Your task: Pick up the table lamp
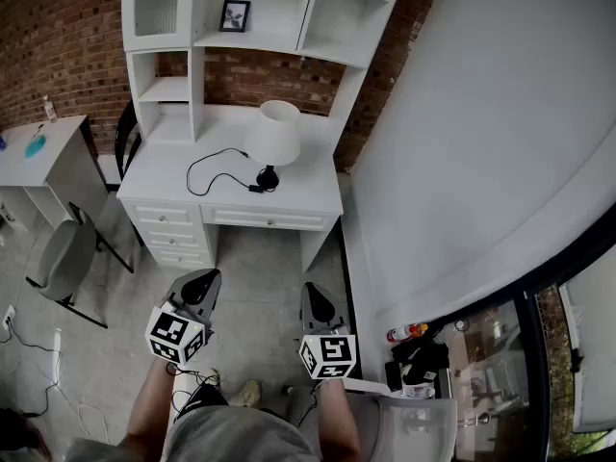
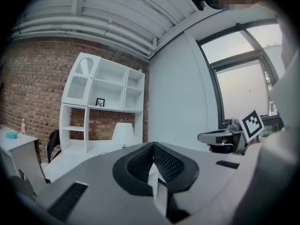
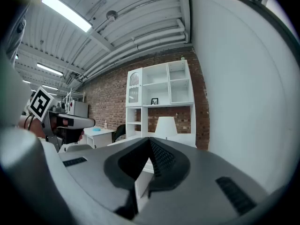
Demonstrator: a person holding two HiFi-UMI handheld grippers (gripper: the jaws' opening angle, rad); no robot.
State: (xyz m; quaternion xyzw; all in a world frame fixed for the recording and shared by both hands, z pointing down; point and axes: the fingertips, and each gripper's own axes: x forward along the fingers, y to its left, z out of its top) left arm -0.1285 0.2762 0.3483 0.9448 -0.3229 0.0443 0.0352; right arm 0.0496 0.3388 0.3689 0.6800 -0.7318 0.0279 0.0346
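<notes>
Findings at this moment:

1. The table lamp is stood upright on the worktop of a white desk, in the right half and nearer the front edge than the back. A white shade and a small black base are noted. Its black cord is laid in a loop on the worktop to the left of the base. The lamp is untouched by either gripper.

2. The desk is set against a brick wall and carries a white hutch. A framed picture is stood on an upper shelf of the hutch, above the lamp.

3. The left gripper is held over the floor in front of the desk, well apart from the lamp. In the left gripper view, its jaws are seen pressed together with nothing between them. The lamp is seen far beyond the tips.

4. The right gripper is held beside the left, also well short of the desk's front edge. Its jaws are likewise closed and empty.

5. A grey chair is stood on the floor left of the desk's left corner.
</notes>
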